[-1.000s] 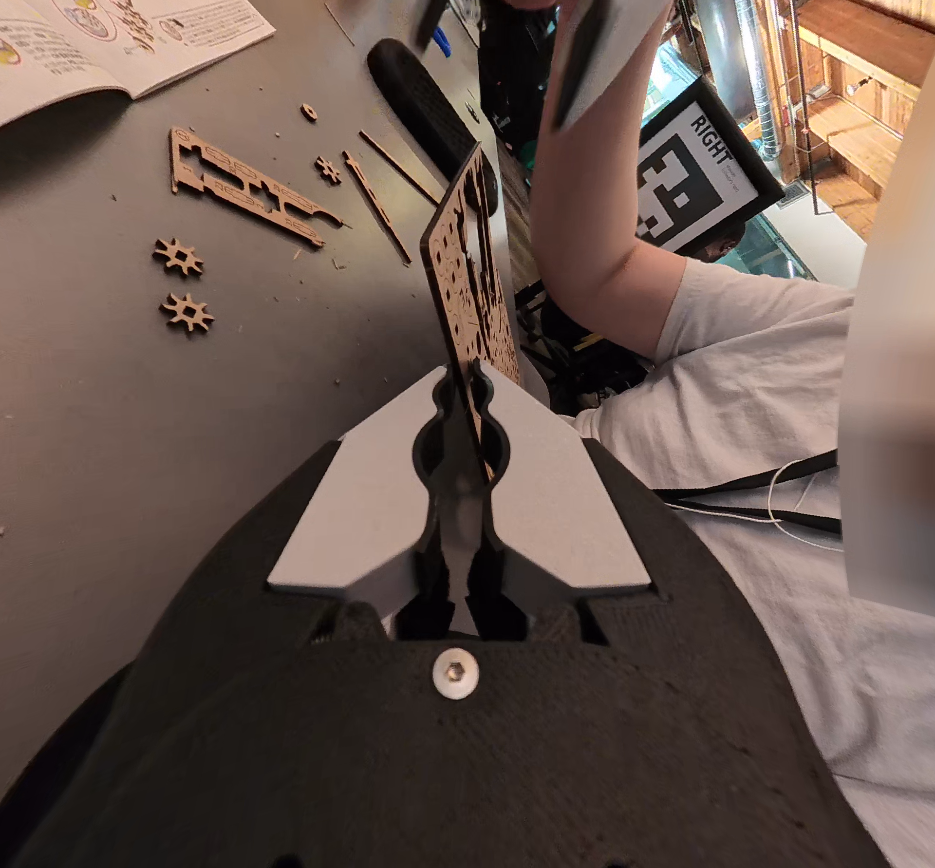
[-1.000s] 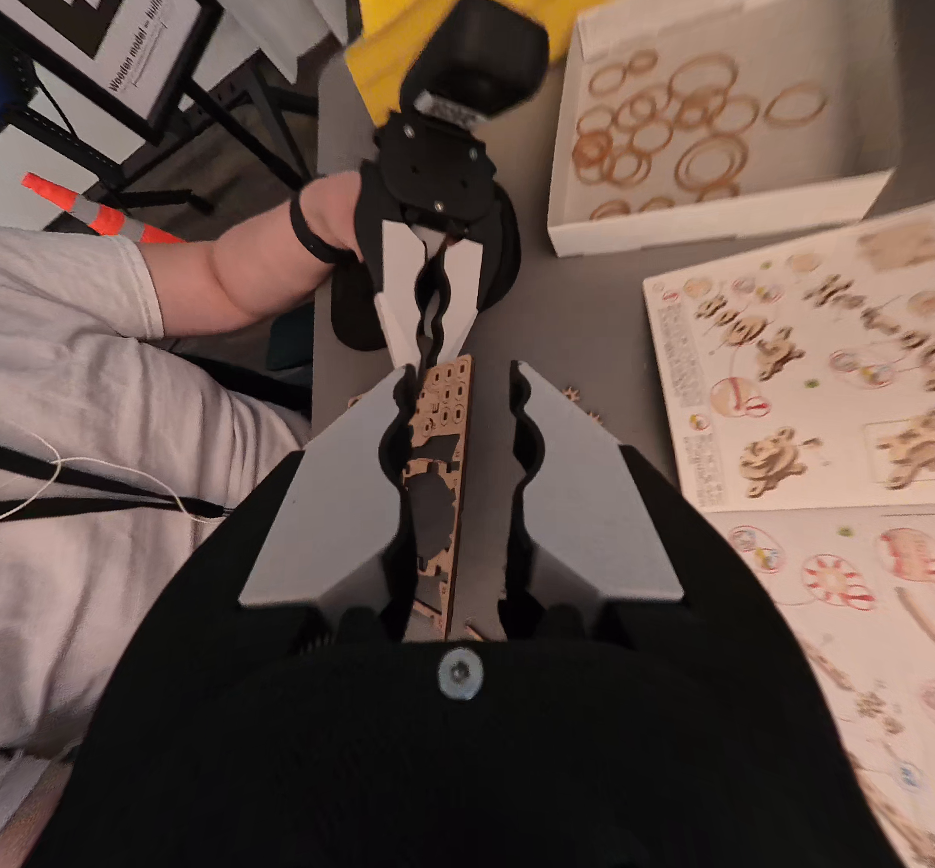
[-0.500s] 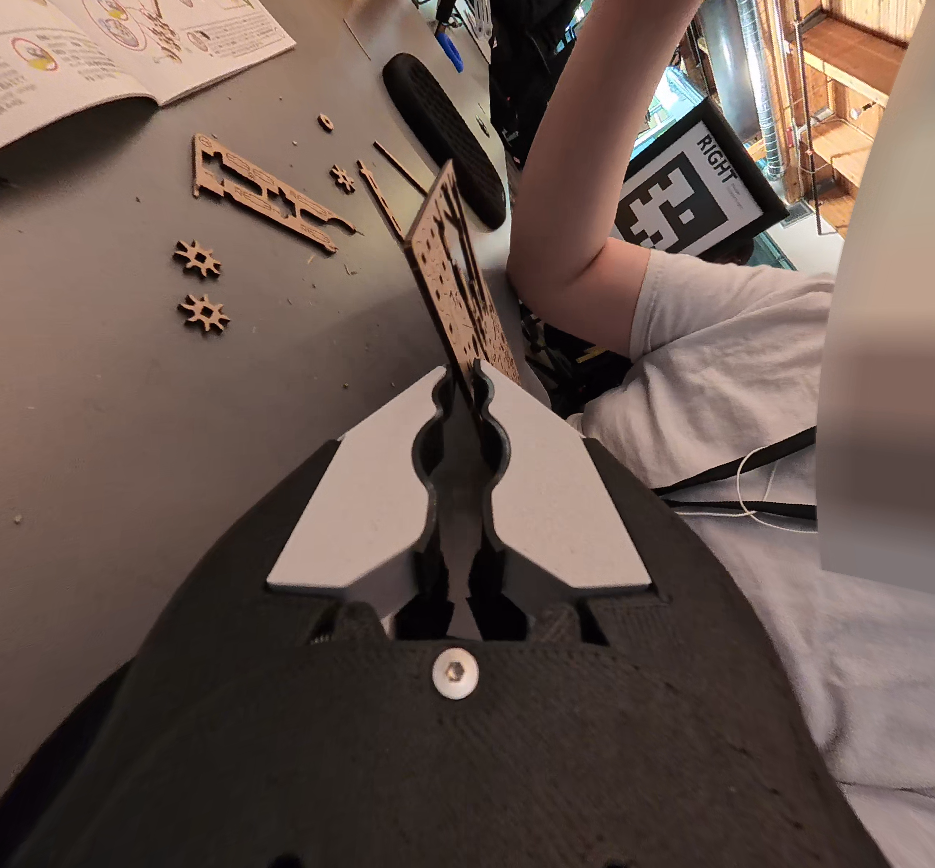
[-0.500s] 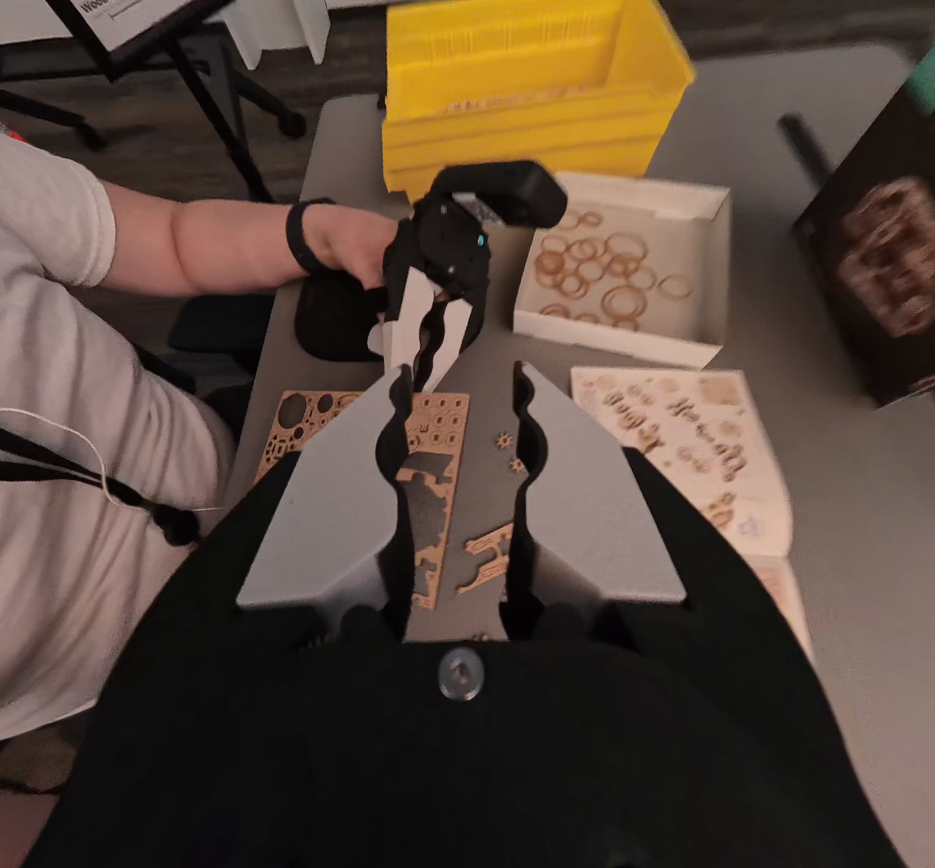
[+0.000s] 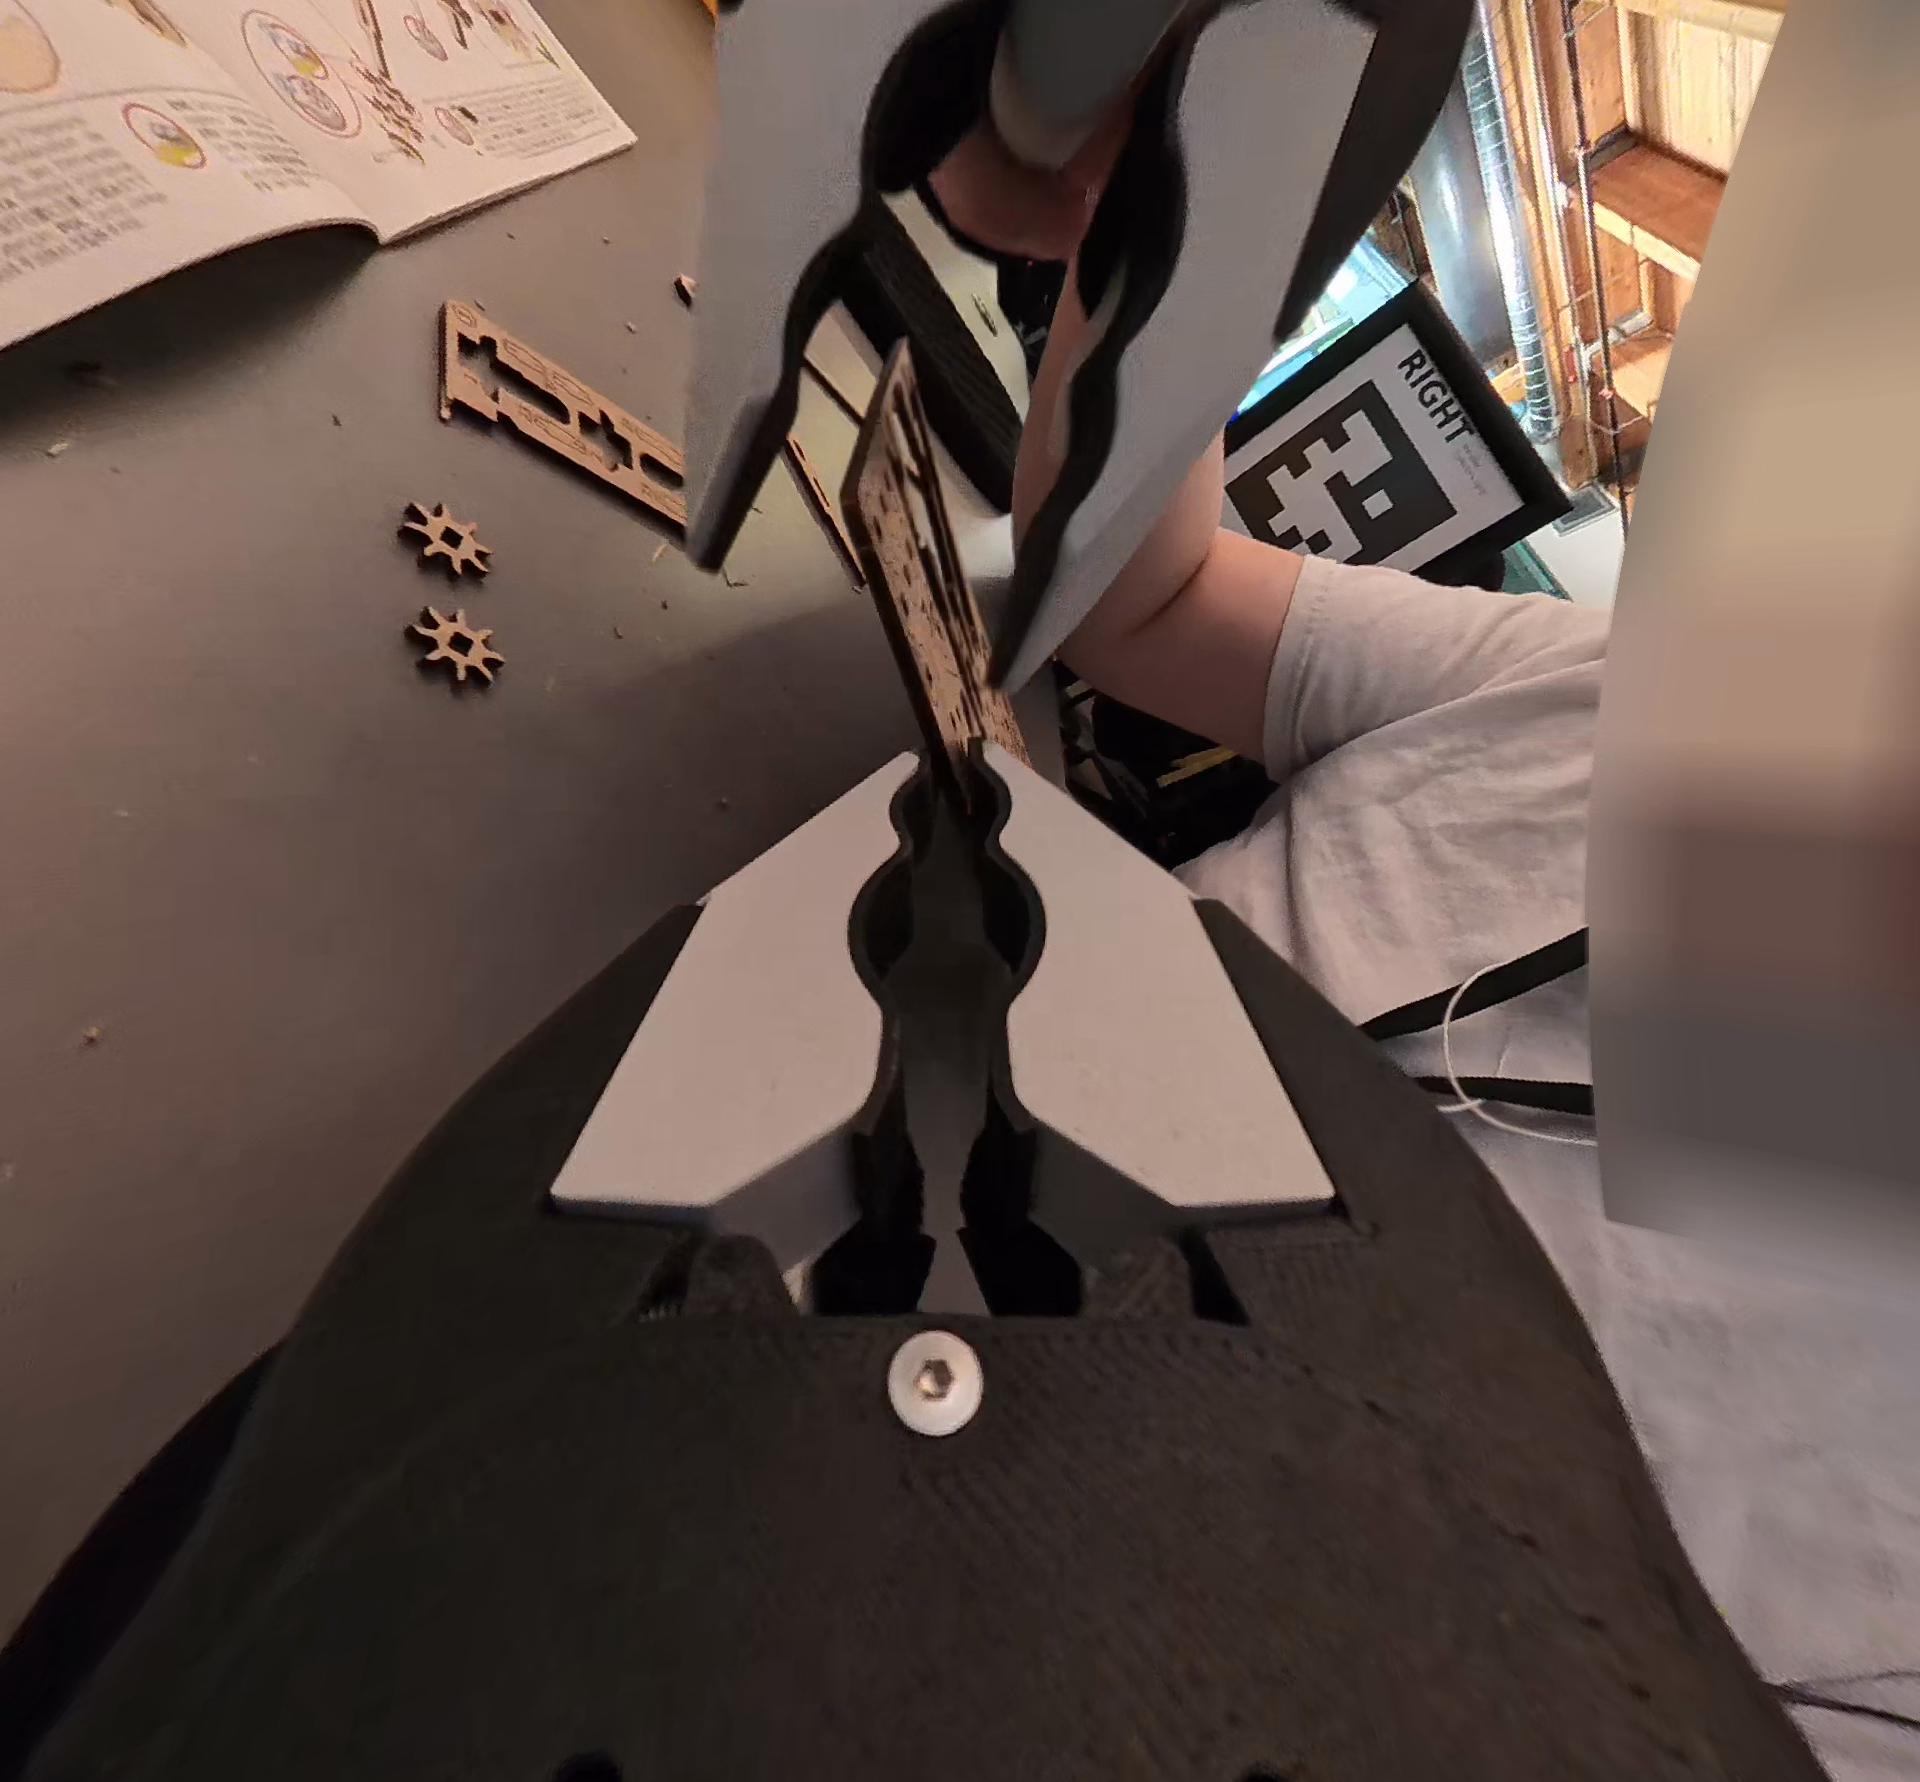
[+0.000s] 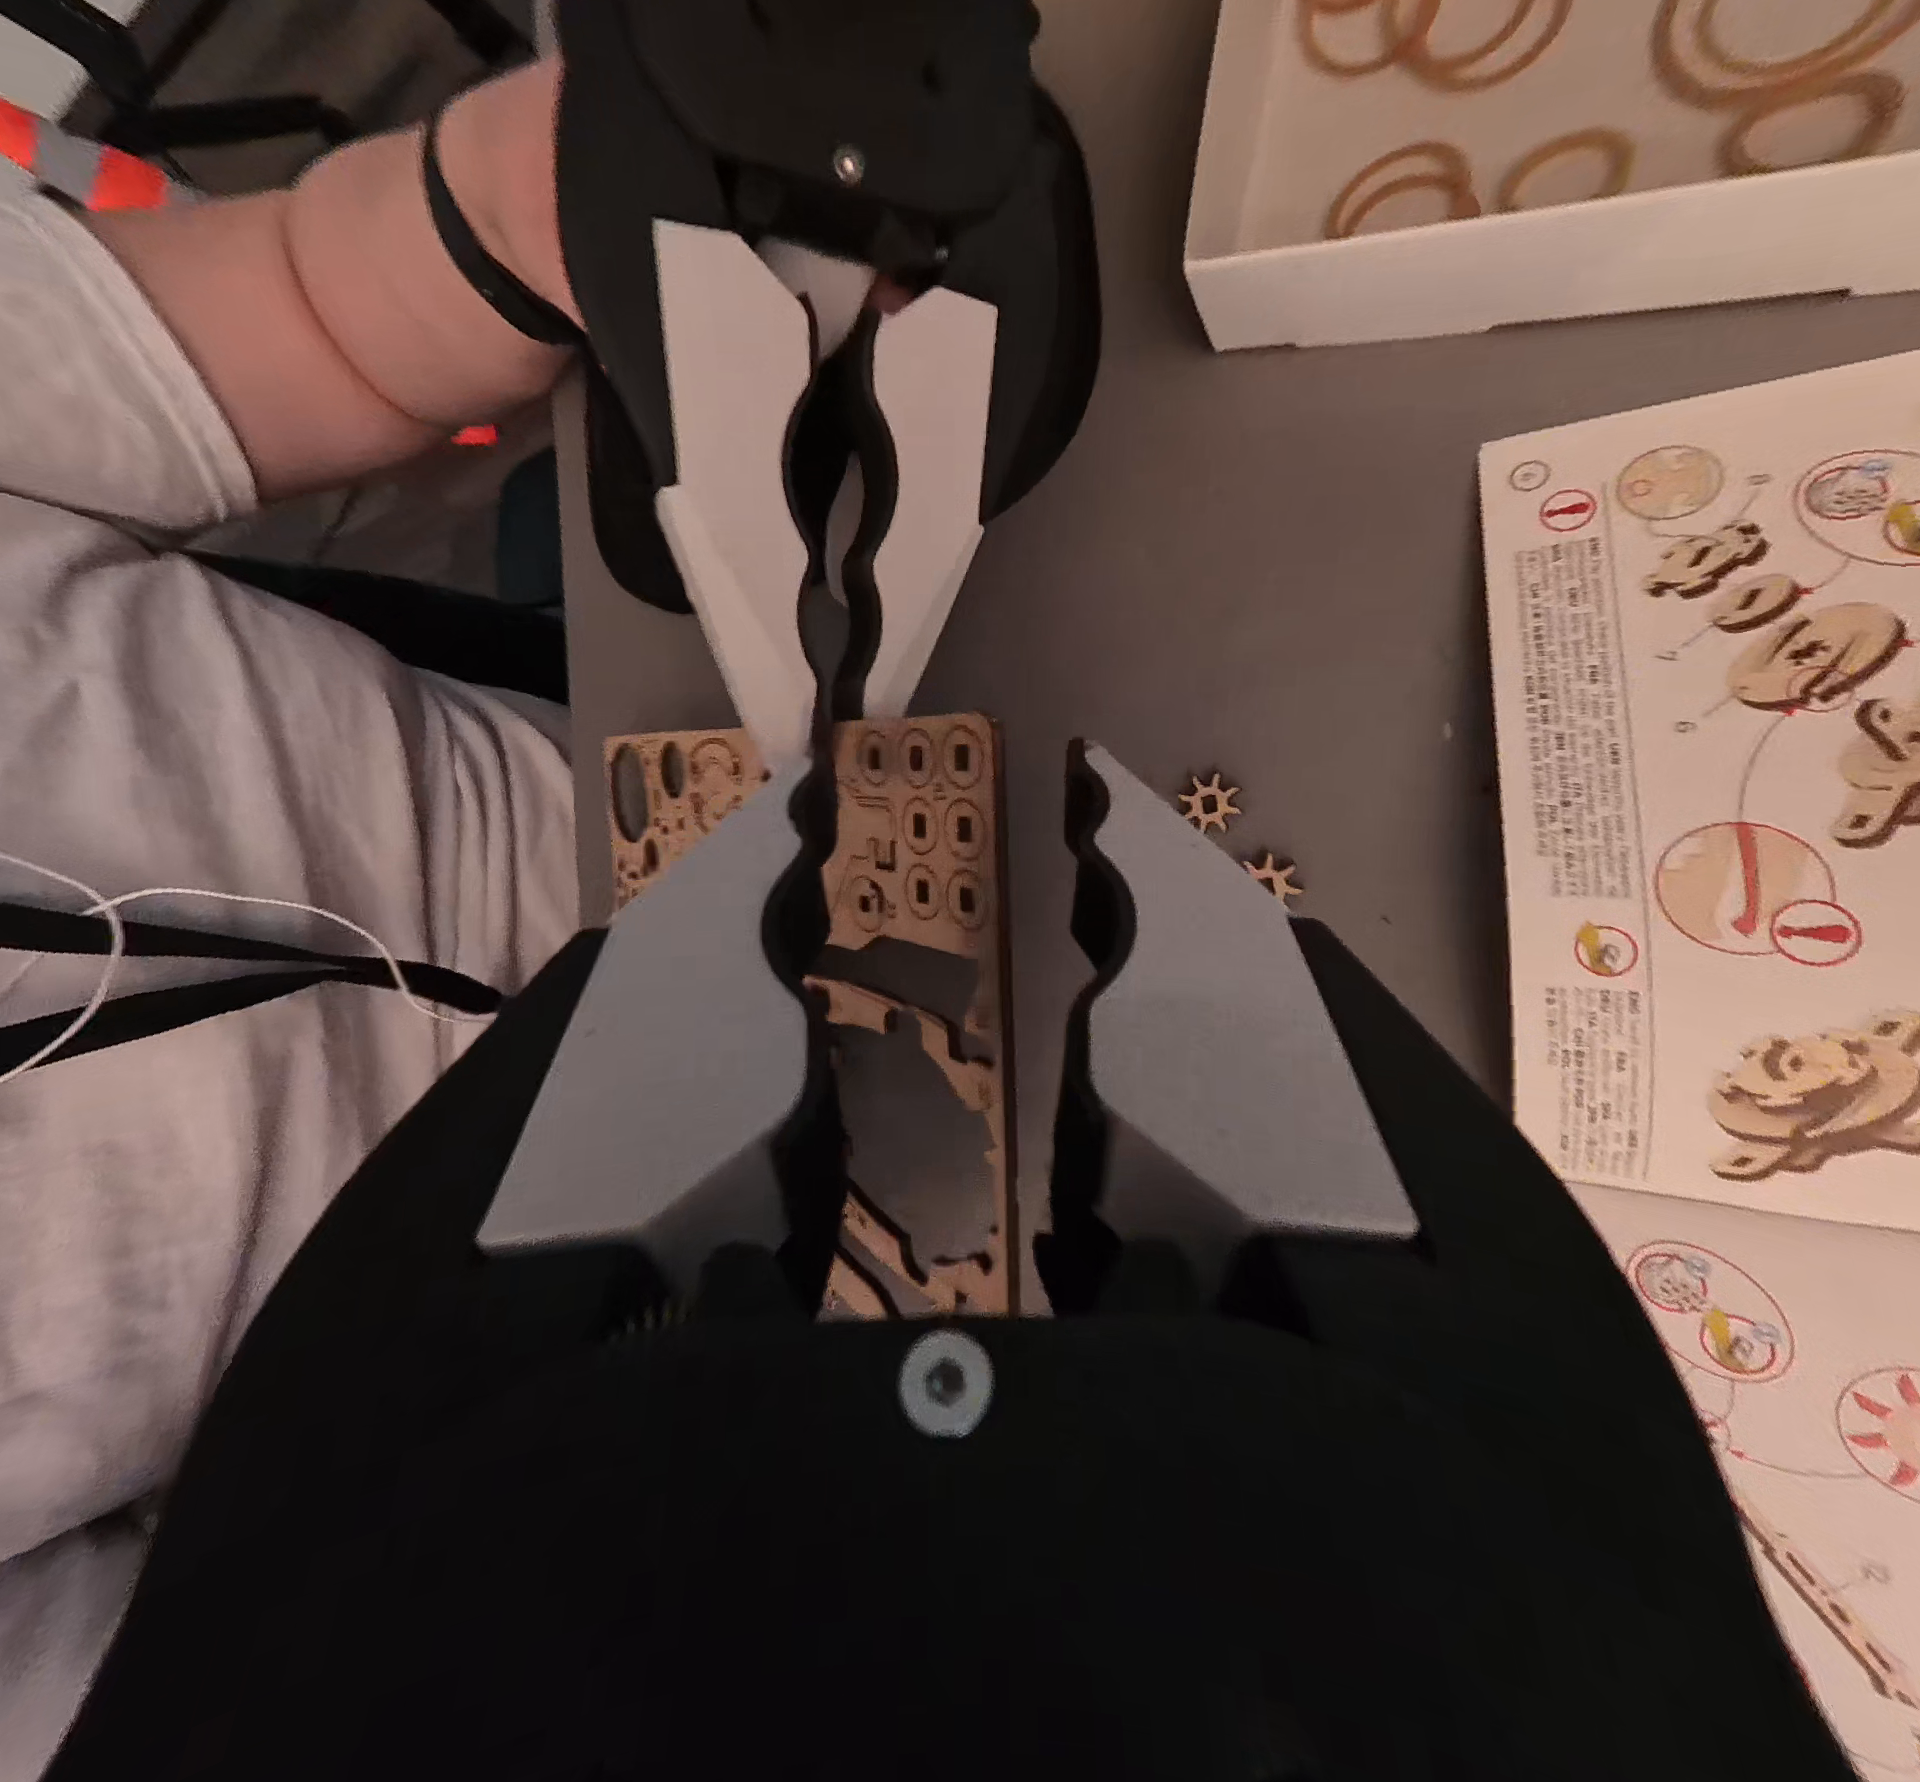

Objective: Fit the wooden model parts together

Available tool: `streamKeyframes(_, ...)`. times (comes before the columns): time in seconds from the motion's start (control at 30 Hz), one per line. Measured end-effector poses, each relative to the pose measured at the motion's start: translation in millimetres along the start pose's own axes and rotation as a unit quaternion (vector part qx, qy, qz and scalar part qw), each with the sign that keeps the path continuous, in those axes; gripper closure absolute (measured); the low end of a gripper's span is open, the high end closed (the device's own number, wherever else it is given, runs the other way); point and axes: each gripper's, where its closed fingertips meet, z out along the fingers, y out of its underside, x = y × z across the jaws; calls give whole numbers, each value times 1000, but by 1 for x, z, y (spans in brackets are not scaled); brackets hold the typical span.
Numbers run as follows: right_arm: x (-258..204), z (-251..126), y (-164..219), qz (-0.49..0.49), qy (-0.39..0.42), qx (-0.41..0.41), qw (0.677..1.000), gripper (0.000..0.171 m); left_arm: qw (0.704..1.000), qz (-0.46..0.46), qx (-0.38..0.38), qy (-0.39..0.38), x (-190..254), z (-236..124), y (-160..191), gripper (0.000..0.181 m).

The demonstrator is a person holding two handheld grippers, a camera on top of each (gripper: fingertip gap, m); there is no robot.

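My left gripper (image 5: 961,782) is shut on the lower edge of a thin laser-cut wooden sheet (image 5: 920,548) and holds it on edge above the grey table. My right gripper (image 5: 862,589) comes down from above, open, with one finger on each side of the sheet. In the right wrist view the sheet (image 6: 935,839) lies between my open right gripper's (image 6: 940,766) fingers, nearer the left finger. The left gripper (image 6: 831,724) pinches its far edge. A flat slotted wooden part (image 5: 551,413) and two small wooden gears (image 5: 452,589) lie on the table.
An open instruction booklet (image 5: 260,101) lies at the far left; it also shows in the right wrist view (image 6: 1714,797). A white box (image 6: 1455,298) of rings stands behind it. A black pad (image 5: 935,330) lies at the table edge. A person's arm (image 5: 1174,610) is close. Only a small space, under 4 cm, lies between the two pairs of fingers.
My right gripper rose away from the sheet, then came back down; its open fingers now straddle the sheet. My left gripper has kept its hold on the sheet.
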Motion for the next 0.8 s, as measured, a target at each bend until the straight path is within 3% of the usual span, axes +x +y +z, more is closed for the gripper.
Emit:
streamKeyframes(0.13, -5, 5, -1, -1, -20, -2, 1000, 145, 1000, 3, -4, -9, -2, 0, 2, 178)
streamKeyframes(0.3, -6, 0, -1, 3, -38, 8, 999, 154, 1000, 3, -8, -8, -2, 1, 3, 178)
streamKeyframes(0.8, -8, 4, 1, 3, -46, -3, 999, 153, 1000, 2, -19, -15, -4, 3, 6, 178)
